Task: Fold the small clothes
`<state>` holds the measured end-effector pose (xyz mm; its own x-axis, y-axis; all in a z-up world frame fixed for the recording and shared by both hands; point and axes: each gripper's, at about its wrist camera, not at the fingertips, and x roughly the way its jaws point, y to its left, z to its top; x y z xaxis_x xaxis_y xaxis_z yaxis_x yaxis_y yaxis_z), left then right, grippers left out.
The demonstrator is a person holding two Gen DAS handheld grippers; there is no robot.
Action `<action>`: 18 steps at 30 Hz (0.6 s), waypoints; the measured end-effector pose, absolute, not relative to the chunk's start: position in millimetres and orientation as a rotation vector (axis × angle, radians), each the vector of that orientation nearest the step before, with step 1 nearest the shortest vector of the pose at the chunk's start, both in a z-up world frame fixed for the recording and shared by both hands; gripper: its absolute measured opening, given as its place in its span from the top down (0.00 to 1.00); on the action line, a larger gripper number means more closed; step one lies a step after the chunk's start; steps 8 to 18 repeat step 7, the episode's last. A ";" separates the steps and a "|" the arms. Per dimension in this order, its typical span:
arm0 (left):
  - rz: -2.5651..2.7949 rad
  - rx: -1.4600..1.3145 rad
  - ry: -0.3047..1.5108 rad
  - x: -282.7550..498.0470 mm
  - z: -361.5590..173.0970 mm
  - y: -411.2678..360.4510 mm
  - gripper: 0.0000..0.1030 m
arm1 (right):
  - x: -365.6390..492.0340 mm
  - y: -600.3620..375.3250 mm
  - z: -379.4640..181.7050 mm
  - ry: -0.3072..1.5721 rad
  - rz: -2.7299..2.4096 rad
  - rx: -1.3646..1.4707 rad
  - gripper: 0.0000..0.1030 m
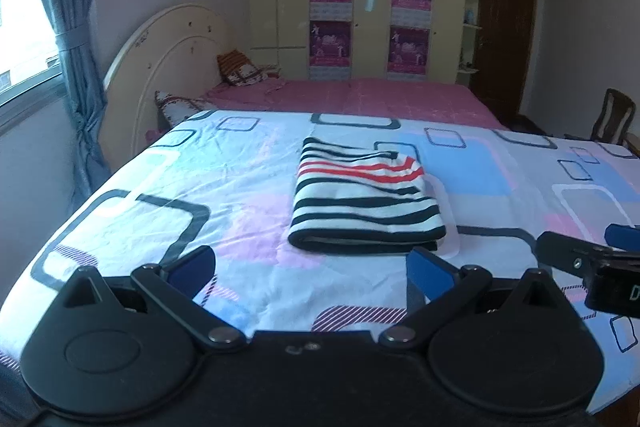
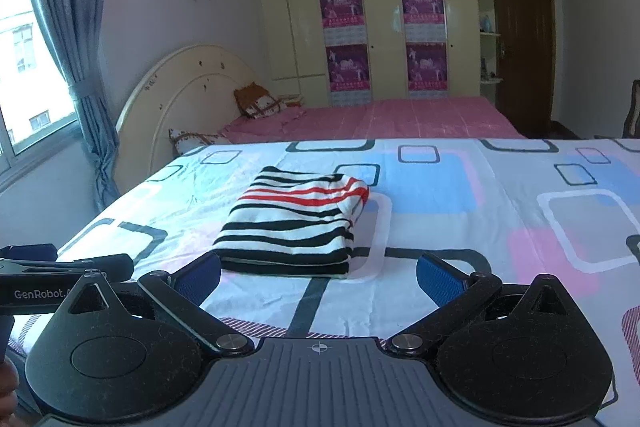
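A folded white garment with black and red stripes (image 1: 366, 199) lies flat on the patterned sheet (image 1: 160, 211); it also shows in the right wrist view (image 2: 294, 223). My left gripper (image 1: 310, 273) is open and empty, just short of the garment's near edge. My right gripper (image 2: 318, 281) is open and empty, in front of the garment's near right corner. The right gripper shows at the right edge of the left wrist view (image 1: 600, 259). The left gripper shows at the left edge of the right wrist view (image 2: 64, 267).
A pink bed (image 1: 360, 99) with pillows (image 1: 244, 69) and a round headboard (image 1: 168, 59) stands behind the sheet-covered surface. A cream wardrobe (image 1: 360, 7) and brown door (image 1: 506, 39) are at the back. A wooden chair (image 1: 612, 115) is at the right. A window with blue curtain (image 1: 76, 39) is at the left.
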<state>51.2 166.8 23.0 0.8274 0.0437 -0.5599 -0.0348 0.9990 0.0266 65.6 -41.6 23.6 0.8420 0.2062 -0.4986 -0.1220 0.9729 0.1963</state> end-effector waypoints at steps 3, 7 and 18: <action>0.010 -0.006 0.572 58.3 19.2 166.8 0.07 | 73.2 -44.0 18.1 0.558 0.165 0.164 0.00; 0.024 0.036 0.592 79.7 11.6 163.6 0.00 | 85.9 -50.0 7.0 0.587 0.144 0.168 0.00; 0.024 0.036 0.592 79.7 11.6 163.6 0.00 | 85.9 -50.0 7.0 0.587 0.144 0.168 0.00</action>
